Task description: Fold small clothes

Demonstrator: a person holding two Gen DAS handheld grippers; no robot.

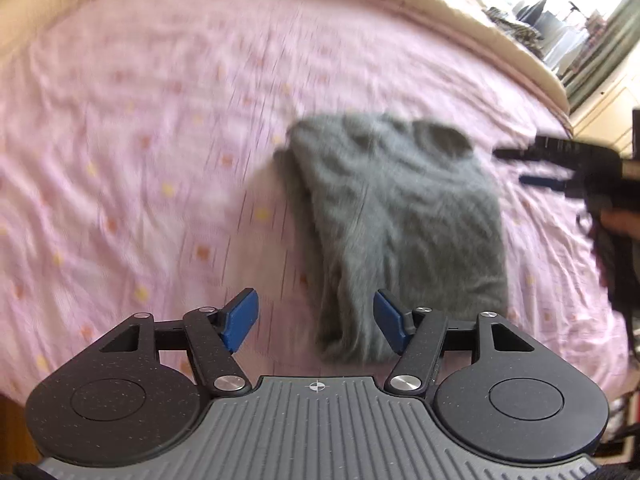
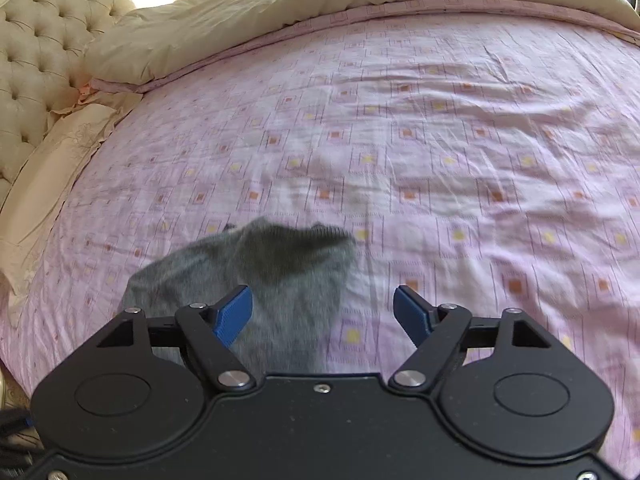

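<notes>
A small grey knitted garment (image 1: pixel 396 216) lies folded lengthwise on the pink patterned bedsheet (image 1: pixel 140 140). My left gripper (image 1: pixel 316 322) hovers open over its near end, and the cloth's narrow tip lies between the blue pads without being pinched. In the right wrist view the same grey garment (image 2: pixel 280 276) spreads below and left of my right gripper (image 2: pixel 323 316), which is open above it with nothing held. The right gripper (image 1: pixel 532 166) also shows at the left wrist view's right edge, beside the garment's far corner. The left wrist view is blurred by motion.
A cream duvet (image 2: pixel 248 16) is bunched along the far side of the bed. A tufted headboard (image 2: pixel 36 52) and a pillow (image 2: pixel 48 176) sit at the left. Pink sheet (image 2: pixel 460 152) stretches wide beyond the garment. White drawers (image 1: pixel 604 108) stand past the bed's right edge.
</notes>
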